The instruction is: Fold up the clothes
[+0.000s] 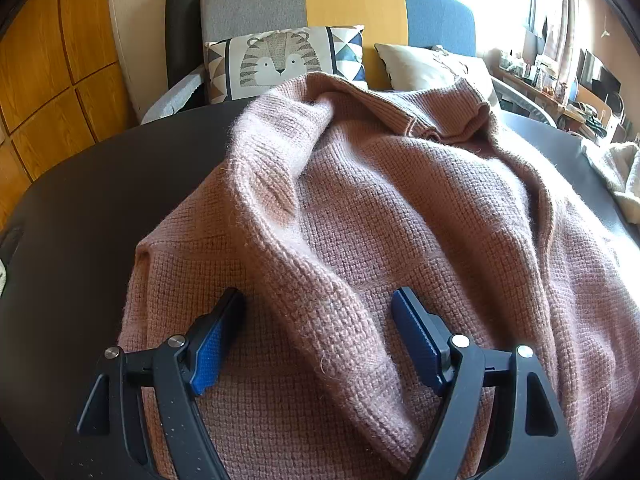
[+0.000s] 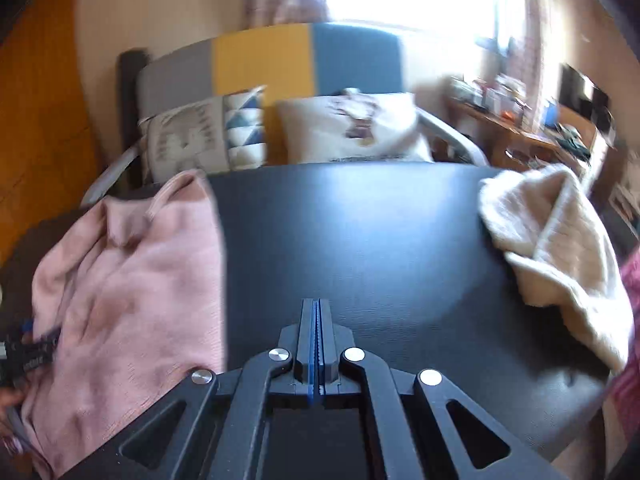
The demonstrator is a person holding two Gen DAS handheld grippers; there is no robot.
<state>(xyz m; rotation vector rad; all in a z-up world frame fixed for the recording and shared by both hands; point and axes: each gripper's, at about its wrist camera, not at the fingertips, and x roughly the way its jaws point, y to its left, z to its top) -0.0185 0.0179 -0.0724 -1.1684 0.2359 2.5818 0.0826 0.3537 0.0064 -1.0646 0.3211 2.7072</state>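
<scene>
A pink knit sweater [image 1: 360, 208] lies rumpled on the dark round table [image 1: 88, 200], its collar toward the far edge. My left gripper [image 1: 318, 300] is open right over the sweater's near part, with a raised ridge of knit running between its blue pads [image 1: 208, 356]. In the right wrist view the same sweater [image 2: 128, 280] sits at the left on the table [image 2: 352, 232]. My right gripper [image 2: 316, 308] is shut with nothing between its fingers, above bare tabletop to the right of the sweater. The left gripper's body shows at the far left edge there.
A cream knit garment [image 2: 556, 248] lies at the table's right edge, also seen as a cream garment [image 1: 616, 172]. Behind the table stands a grey, yellow and blue sofa [image 1: 352, 4] with a tiger cushion [image 1: 280, 60] and a white cushion [image 2: 352, 128]. A cluttered desk [image 2: 532, 128] is at the right.
</scene>
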